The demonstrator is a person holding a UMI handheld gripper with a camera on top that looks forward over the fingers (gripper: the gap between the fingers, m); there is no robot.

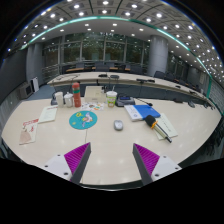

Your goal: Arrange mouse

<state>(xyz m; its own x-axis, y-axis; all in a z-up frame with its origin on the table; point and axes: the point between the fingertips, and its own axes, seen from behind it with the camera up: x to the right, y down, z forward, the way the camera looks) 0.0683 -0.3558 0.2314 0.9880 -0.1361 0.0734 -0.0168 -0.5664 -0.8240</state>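
A small grey mouse (pixel 118 125) lies on the pale table (pixel 110 150), to the right of a round blue-and-yellow mat (pixel 83 120). My gripper (pixel 112 158) is open and empty, held above the table's near part. The mouse is well beyond the fingers, roughly straight ahead. The purple pads (pixel 76 156) stand wide apart with bare table between them.
Cups (pixel 58 98), a red bottle (pixel 76 94) and a green-labelled cup (pixel 111 98) stand at the far side. Papers (pixel 28 131) lie at the left. A blue booklet (pixel 140 112), white papers and a dark pen-like thing (pixel 158 128) lie at the right. Long desks and chairs fill the room behind.
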